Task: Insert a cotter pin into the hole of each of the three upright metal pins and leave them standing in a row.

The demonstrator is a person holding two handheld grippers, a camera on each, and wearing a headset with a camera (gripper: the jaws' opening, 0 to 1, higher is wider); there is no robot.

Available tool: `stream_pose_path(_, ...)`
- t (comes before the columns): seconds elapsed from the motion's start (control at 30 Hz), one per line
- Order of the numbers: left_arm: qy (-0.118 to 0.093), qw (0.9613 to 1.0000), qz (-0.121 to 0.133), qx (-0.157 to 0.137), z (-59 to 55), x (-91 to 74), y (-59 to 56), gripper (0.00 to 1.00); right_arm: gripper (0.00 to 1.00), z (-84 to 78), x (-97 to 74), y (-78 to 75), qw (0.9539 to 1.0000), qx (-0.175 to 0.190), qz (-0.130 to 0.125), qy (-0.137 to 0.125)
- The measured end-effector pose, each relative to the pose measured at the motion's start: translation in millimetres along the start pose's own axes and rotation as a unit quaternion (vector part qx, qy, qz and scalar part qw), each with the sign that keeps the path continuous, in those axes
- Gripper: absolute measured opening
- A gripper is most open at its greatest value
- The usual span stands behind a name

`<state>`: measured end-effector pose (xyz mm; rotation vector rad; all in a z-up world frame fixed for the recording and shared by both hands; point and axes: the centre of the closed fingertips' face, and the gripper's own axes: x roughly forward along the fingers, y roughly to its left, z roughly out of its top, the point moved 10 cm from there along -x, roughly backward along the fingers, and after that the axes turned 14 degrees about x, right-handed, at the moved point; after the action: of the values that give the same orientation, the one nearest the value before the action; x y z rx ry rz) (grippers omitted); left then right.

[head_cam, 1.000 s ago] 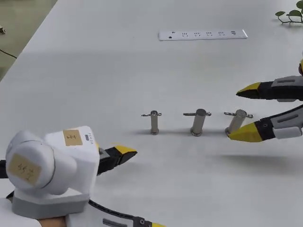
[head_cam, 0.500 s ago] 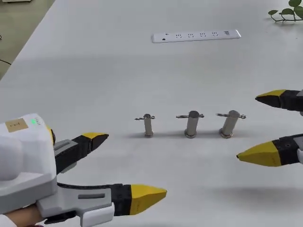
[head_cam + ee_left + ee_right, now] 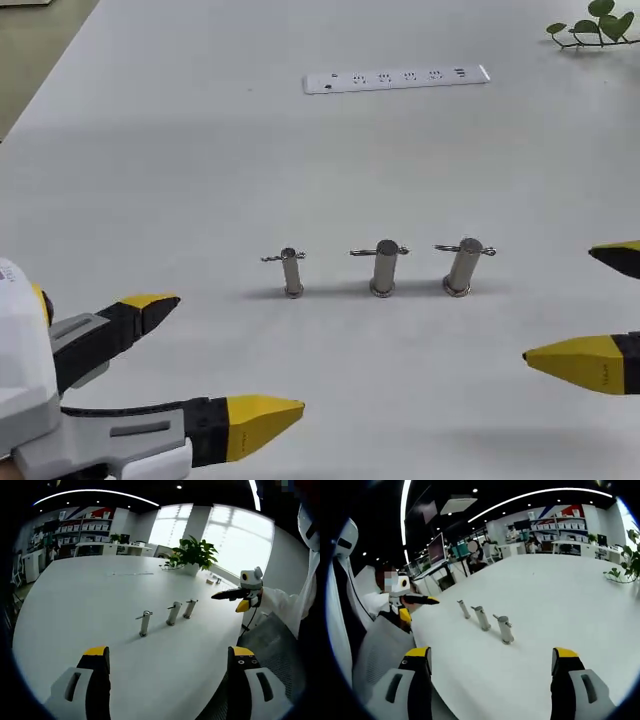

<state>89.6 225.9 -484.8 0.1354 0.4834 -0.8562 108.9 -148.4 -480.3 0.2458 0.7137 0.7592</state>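
Observation:
Three upright metal pins stand in a row on the white table: the left pin (image 3: 291, 272), the middle pin (image 3: 384, 268) and the right pin (image 3: 461, 266). Each has a cotter pin through its top. They also appear in the left gripper view as pins (image 3: 170, 614) and in the right gripper view as pins (image 3: 482, 617). My left gripper (image 3: 215, 362) is open at the lower left, well short of the row. My right gripper (image 3: 600, 305) is open at the right edge, apart from the right pin. Both are empty.
A white power strip (image 3: 396, 78) lies at the back of the table. A green plant (image 3: 595, 24) sits at the far right corner, also a plant (image 3: 193, 556) in the left gripper view. The table edge runs along the left.
The right gripper has drawn back to the right, away from the right pin. The left gripper has lowered and come forward with its jaws wide. The camera shifted too.

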Motion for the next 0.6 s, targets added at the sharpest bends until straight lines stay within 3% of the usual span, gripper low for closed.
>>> stream_pose_path(0.23, 0.003, 0.9997, 0.021, -0.012, -1.2, -0.8, 4.0, 0.94, 0.98, -4.4, -3.3, -0.5, 0.9998, 0.008, -0.015, 0.006)
stream_pose_path(0.6, 0.014, 0.9995, 0.025, -0.016, -3.7, -4.0, 3.6, 0.94, 0.98, -6.3, -9.7, 1.0, 0.9994, 0.021, -0.028, -0.003)
